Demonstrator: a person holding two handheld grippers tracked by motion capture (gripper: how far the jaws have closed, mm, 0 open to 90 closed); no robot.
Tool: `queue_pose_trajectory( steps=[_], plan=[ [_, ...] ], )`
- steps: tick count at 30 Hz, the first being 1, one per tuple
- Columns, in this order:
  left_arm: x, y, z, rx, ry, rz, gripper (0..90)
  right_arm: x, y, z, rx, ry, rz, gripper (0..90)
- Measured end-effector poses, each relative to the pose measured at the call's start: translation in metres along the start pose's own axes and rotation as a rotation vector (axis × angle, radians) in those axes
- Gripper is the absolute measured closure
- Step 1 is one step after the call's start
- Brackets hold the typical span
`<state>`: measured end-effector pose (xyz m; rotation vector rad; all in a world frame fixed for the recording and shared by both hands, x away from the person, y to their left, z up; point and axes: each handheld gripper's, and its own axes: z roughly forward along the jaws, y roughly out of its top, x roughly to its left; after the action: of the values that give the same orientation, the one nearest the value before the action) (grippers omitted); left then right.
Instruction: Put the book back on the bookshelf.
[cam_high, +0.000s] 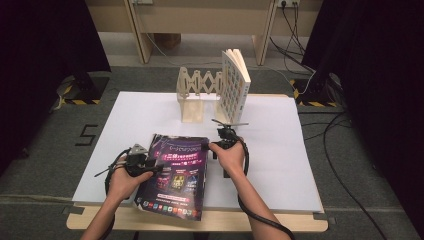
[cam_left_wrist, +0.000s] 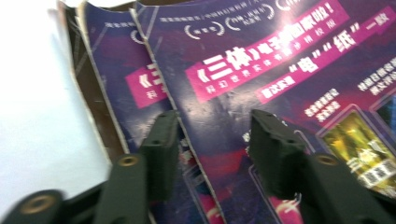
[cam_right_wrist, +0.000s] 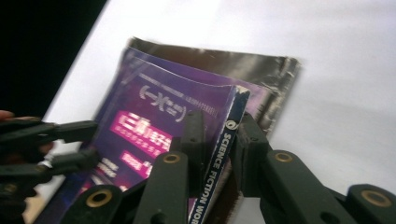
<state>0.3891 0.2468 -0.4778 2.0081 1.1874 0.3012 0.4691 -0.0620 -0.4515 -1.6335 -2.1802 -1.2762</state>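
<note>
The right gripper (cam_right_wrist: 217, 140) is clamped on the spine edge of the top magazine (cam_high: 176, 167), its jaws standing either side of the blue spine with the lettering. The left gripper (cam_left_wrist: 212, 149) sits over the opposite edge of the same stack with its jaws apart; the cover edge runs between them, though the blur there makes it hard to be sure that neither pad touches the paper.

The magazines lie fanned in a loose pile at the near edge of the desk (cam_high: 280, 150), the lowest one overhanging the white sheet toward the person. At least three purple covers show in the left gripper view, slid a little off one another.

At the far side stands a wooden rack (cam_high: 197, 95) with one book (cam_high: 235, 85) already upright against its right end. So one item appears shelved, and the pile is left. The top magazine looks gripped but not yet lifted: it lies flat on the others, well apart from the rack.
</note>
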Motion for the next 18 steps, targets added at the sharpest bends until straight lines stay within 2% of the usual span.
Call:
queue_pose_trajectory(
  steps=[3,9,18],
  plan=[
    [0.000,-0.001,-0.001,-0.011,0.025,0.011,43.6,0.003,0.001,-0.004,-0.016,0.020,0.012,79.3],
    [0.004,-0.002,-0.007,-0.055,0.064,-0.022,39.6,0.010,0.004,-0.011,-0.057,0.058,0.028,81.5],
    [0.013,-0.001,-0.013,-0.088,0.076,-0.049,37.7,0.018,0.009,-0.024,-0.103,0.076,0.033,83.7]
  ],
)
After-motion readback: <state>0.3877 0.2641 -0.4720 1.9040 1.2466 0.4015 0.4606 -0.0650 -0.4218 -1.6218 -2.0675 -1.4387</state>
